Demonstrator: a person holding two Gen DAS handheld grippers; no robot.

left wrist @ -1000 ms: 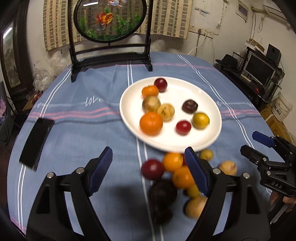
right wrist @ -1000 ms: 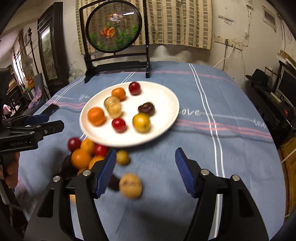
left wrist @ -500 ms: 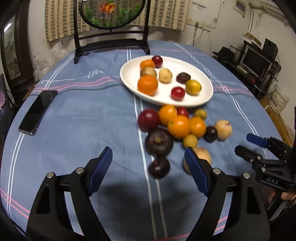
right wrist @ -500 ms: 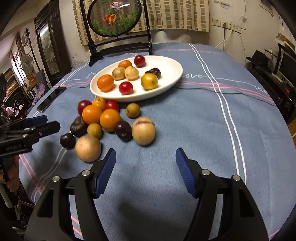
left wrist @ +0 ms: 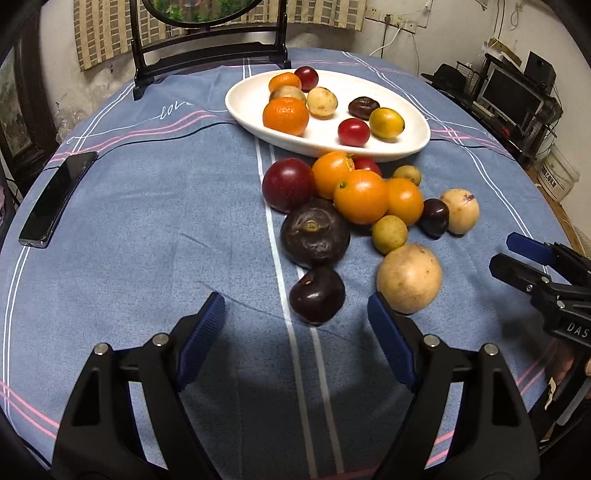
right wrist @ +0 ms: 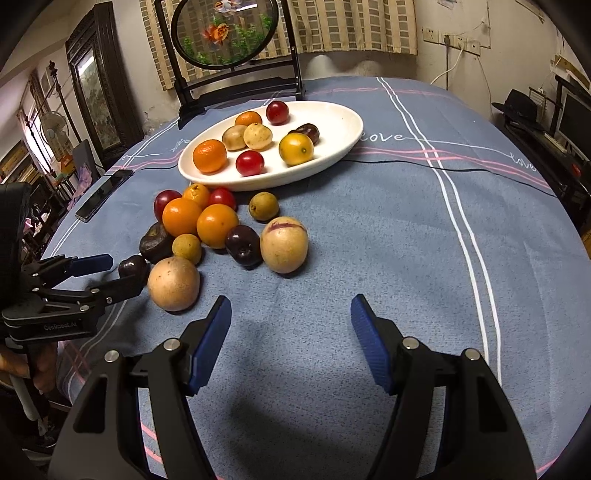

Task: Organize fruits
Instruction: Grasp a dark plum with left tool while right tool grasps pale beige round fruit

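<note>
A white oval plate holds several fruits: oranges, red plums, tan and dark ones. A loose pile lies on the blue cloth in front of it: oranges, a red plum, a large dark fruit, a small dark plum and a tan round fruit. My left gripper is open and empty, just short of the dark plum. My right gripper is open and empty, near a tan fruit with a purple mark.
A black phone lies at the table's left edge. A dark-framed round screen stands behind the plate. The round table drops off close on the right, with shelves and a monitor beyond.
Both grippers have pulled back and dropped lower towards the table. The loose fruits now lie just ahead of the fingers. Both grippers stay open.
</note>
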